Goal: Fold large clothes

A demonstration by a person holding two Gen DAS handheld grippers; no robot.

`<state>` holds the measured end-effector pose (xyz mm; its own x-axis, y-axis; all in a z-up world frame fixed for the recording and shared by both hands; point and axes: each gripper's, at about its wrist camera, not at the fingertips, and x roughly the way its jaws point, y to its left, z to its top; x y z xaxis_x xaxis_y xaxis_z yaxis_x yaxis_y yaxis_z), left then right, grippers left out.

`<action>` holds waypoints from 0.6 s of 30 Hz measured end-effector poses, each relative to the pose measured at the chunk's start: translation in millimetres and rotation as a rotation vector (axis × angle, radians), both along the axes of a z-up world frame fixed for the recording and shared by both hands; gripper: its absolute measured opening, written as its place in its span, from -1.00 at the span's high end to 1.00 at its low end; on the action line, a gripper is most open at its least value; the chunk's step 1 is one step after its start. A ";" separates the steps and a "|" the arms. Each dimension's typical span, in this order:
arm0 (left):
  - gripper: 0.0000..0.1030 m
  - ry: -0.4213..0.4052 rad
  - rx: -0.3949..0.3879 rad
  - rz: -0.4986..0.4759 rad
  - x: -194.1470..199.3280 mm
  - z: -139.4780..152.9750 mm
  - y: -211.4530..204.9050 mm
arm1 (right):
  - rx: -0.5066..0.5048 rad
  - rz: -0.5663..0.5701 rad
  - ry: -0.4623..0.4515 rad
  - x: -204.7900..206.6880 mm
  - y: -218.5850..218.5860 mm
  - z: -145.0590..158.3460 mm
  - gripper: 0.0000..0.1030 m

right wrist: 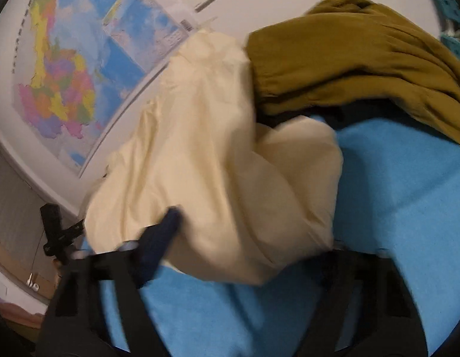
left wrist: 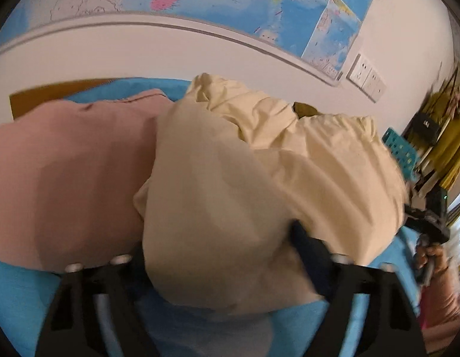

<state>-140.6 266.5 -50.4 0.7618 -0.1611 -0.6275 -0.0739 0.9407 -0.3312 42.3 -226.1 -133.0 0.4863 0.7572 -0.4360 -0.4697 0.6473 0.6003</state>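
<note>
A bulky cream garment [left wrist: 259, 160] lies bunched on the blue cloth surface [left wrist: 18, 297]. My left gripper [left wrist: 221, 244] has a thick fold of it between its jaws. The right pad [left wrist: 302, 241] presses into the fabric, and the left finger is hidden under it. In the right wrist view the same cream garment [right wrist: 206, 148] fills my right gripper [right wrist: 253, 232]. Its left pad [right wrist: 169, 226] digs into the cloth, and the other finger is covered by the fold. A hand holds the right gripper [left wrist: 426, 223] at the far right edge of the left wrist view.
A pink garment [left wrist: 66, 178] lies left of the cream one. A mustard garment [right wrist: 363, 59] is heaped behind it on the right. A wall with a map [left wrist: 230, 0] and sockets [left wrist: 366, 77] runs close behind. A teal perforated basket [left wrist: 400, 151] stands at the right.
</note>
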 end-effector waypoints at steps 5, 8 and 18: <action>0.57 -0.009 -0.157 -0.008 -28.0 21.3 9.8 | 0.121 0.083 -0.092 -34.1 -18.7 52.1 0.85; 0.59 -0.024 -0.178 -0.031 -56.7 33.6 5.3 | 0.144 0.059 -0.189 -65.2 -49.9 89.8 0.87; -0.16 0.118 -0.267 -0.008 -73.6 -23.9 -5.2 | -0.005 -0.115 0.073 -53.0 -96.3 -3.9 0.71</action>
